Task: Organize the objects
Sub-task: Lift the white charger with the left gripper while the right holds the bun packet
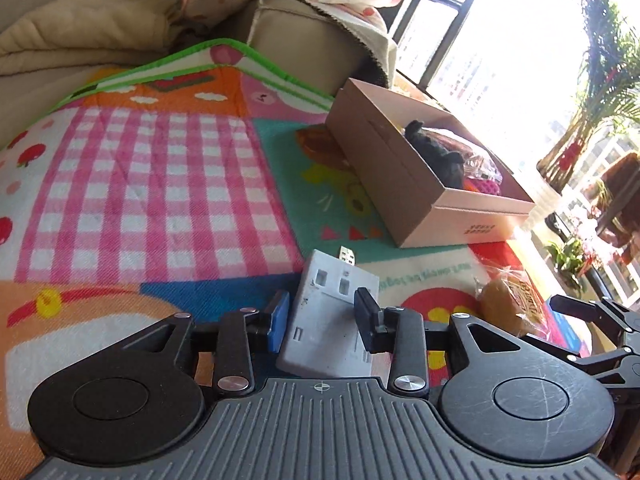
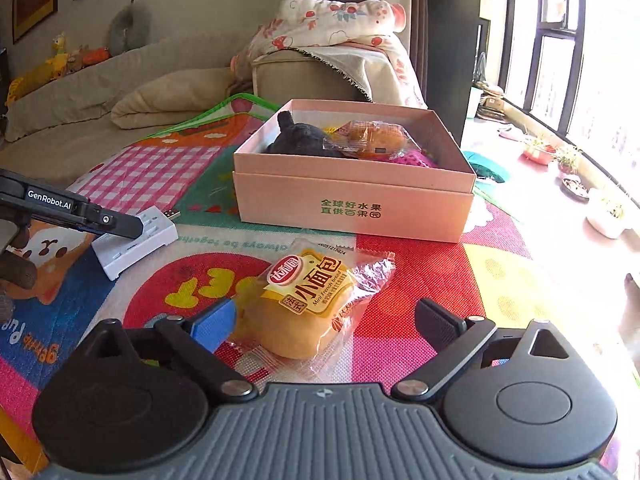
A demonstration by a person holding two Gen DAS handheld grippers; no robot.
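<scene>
A white charger block (image 1: 328, 316) lies on the colourful mat (image 1: 160, 168), its plug end pointing away. My left gripper (image 1: 322, 318) hovers at it with the jaws a narrow gap apart: the blue pad stands beside its left edge, the black finger over its top face, neither pressing. In the right wrist view one of its fingers (image 2: 120, 224) crosses the block (image 2: 136, 240). A wrapped small bread (image 2: 304, 308) lies between the wide-open fingers of my right gripper (image 2: 325, 325). Behind stands a pink cardboard box (image 2: 352, 204) holding a black plush toy (image 2: 300, 138) and another wrapped bread (image 2: 372, 140).
The box (image 1: 400, 188) sits at the mat's far right. A beige sofa with folded blankets (image 2: 168, 96) runs behind the mat. Small plant pots (image 2: 604, 216) line the window ledge on the right. A gloved hand (image 2: 16, 272) shows at the left edge.
</scene>
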